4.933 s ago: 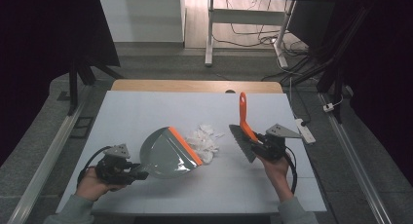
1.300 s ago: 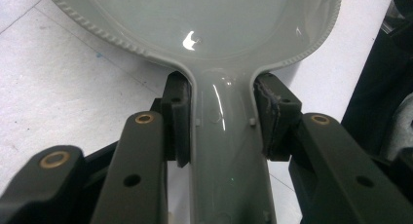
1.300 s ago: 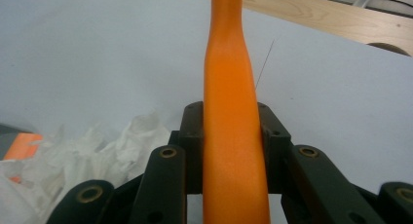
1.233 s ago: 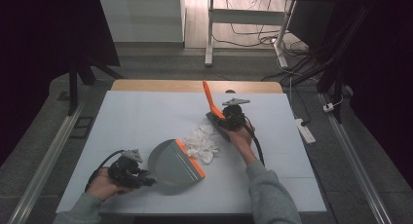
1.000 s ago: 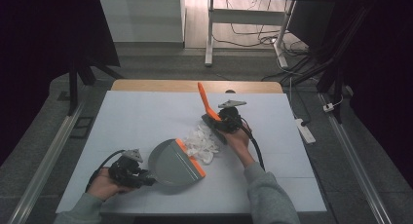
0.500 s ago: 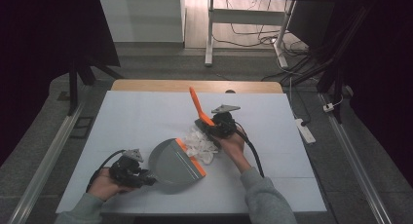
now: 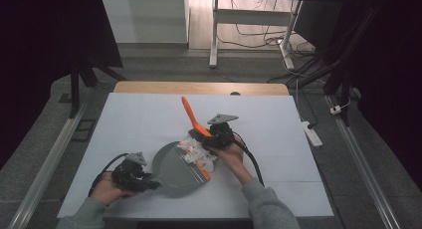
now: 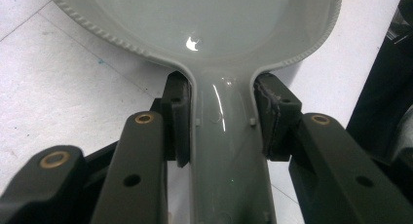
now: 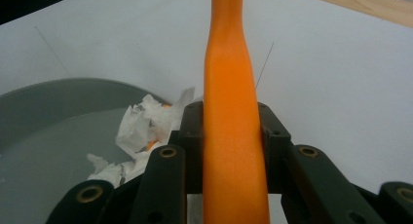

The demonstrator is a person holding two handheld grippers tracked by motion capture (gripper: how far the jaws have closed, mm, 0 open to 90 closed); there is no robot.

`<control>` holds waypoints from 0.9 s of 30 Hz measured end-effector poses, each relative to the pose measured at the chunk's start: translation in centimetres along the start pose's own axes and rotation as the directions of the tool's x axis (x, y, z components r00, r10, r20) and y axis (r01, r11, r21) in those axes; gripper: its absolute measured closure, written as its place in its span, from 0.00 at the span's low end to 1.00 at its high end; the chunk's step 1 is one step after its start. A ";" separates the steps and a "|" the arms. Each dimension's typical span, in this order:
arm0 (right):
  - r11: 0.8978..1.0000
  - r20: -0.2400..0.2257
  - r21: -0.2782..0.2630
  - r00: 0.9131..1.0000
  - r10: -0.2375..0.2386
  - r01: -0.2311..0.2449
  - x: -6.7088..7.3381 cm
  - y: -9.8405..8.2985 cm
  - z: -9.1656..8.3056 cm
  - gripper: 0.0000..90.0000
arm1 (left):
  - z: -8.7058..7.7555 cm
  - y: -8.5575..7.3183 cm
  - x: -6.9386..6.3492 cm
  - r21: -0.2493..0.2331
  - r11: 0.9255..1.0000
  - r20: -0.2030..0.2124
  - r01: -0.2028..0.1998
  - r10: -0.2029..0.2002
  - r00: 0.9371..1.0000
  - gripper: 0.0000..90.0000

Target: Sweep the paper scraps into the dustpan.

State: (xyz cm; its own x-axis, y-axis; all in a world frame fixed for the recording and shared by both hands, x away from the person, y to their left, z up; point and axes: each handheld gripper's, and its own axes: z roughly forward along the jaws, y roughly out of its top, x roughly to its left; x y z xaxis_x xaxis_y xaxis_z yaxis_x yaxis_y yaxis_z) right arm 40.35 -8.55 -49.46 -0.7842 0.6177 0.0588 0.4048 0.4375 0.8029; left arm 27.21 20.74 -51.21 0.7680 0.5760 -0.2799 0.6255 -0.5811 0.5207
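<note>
Black pads of the left hand-held gripper are clamped on the glossy grey plastic dustpan's handle at lower left of the high view, forearm low. Centre frame, the right hand-held gripper is clamped on an orange-handled brush whose handle slants to the upper left. Crumpled white paper sits at the pan's mouth. A white worktop stands on grey floor.

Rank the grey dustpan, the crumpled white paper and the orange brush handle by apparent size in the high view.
1. Grey dustpan, clearly largest.
2. Crumpled white paper and orange brush handle: they look about alike, and the handle tilts towards the camera, so no ranking.
</note>
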 end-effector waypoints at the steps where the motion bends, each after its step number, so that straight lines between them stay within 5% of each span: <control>1: 1.000 -0.009 0.001 1.000 -0.008 0.008 0.4 -0.1 0.0 0.78 | 0.0 0.0 0.0 0.000 1.000 -0.001 0.000 0.000 1.000 0.68; 13: 0.998 -0.076 0.010 0.995 -0.066 0.067 3.4 -0.1 -0.2 0.78 | 0.1 0.0 0.0 0.000 1.000 -0.004 0.001 -0.001 1.000 0.68; 22: 0.997 -0.126 -0.014 0.989 -0.083 0.082 4.8 0.6 -0.8 0.78 | 0.2 -0.1 0.0 -0.001 1.000 -0.002 0.006 -0.006 1.000 0.68; 27: 0.994 -0.116 -0.052 0.988 -0.102 0.096 4.8 1.5 -1.8 0.78 | 0.1 -0.1 0.0 -0.004 1.000 -0.003 0.006 -0.006 1.000 0.68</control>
State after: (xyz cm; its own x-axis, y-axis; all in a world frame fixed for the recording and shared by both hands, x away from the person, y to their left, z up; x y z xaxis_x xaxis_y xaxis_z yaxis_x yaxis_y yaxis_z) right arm 36.33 -6.15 -46.92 -0.8704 0.4903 0.0451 0.3024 0.4601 0.8348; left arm 27.14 20.72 -51.37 0.7639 0.5809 -0.2809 0.6296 -0.5756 0.5218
